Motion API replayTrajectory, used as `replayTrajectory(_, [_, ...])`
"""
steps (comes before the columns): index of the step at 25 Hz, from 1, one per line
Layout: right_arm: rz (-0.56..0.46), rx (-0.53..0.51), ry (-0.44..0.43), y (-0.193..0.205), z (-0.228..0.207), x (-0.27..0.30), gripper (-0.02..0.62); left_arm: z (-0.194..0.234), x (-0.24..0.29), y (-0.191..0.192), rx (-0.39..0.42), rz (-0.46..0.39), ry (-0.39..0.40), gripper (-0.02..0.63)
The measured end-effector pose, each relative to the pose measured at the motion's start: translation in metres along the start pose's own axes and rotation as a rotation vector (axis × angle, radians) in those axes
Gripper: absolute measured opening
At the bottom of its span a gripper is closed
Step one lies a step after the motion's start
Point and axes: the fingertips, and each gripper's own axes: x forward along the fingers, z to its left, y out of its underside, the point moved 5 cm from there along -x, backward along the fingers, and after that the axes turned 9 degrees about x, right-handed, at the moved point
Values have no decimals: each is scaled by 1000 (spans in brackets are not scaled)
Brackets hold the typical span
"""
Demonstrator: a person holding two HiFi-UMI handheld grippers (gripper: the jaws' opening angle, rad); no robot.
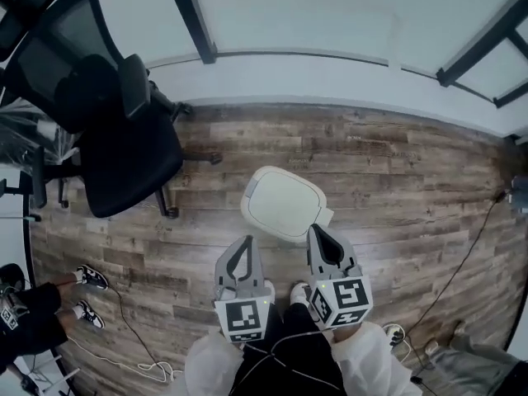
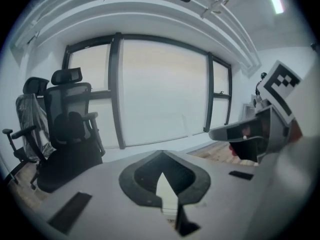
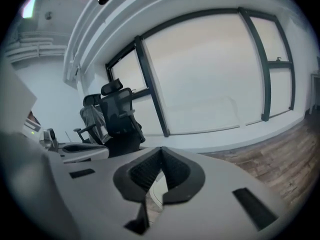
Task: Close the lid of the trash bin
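The office chair (image 1: pixel 115 139) at ten o'clock stands well clear. The trash bin (image 1: pixel 285 200), on the floor (image 1: pixel 396 172) at twelve o'clock from both claws, looks lidded flat already; a hard shove could slide or tip it. The left claw (image 1: pixel 245 242) is pinched together, empty, near the bin's rim. The right claw (image 1: pixel 315 231), likewise closed on nothing, overlaps its near edge; contact unclear.

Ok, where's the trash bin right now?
Head view: the trash bin stands on the wooden floor near centre, just beyond the left gripper and right gripper, with the black office chair to its left.
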Motion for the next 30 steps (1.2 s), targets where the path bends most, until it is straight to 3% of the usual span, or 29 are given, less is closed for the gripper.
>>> replayTrajectory(7, [-97,-32,-11,-96,48,-127,23,-19,-99,-134,-37,-101,15,8])
replayTrajectory(11, [-171,-33,-31,-145,65,-189,24,-18,-139,-190,-14,-143,30,8])
replayTrajectory(16, [-254,-41,-25,-197,82,-252,23,-13,-176,-259,31,-235,-5,8])
replayTrajectory(21, [-294,-22,-24,-231,98,-296,23,-22,-209,-302,48,-267,46,8])
replayTrajectory(26, [-343,-34,-28,-255,106,-324,23,-25,-236,-333,80,-313,38,8])
replayTrajectory(30, [-365,-57,-29,-265,112,-340,23,-25,-250,-337,78,-357,16,8])
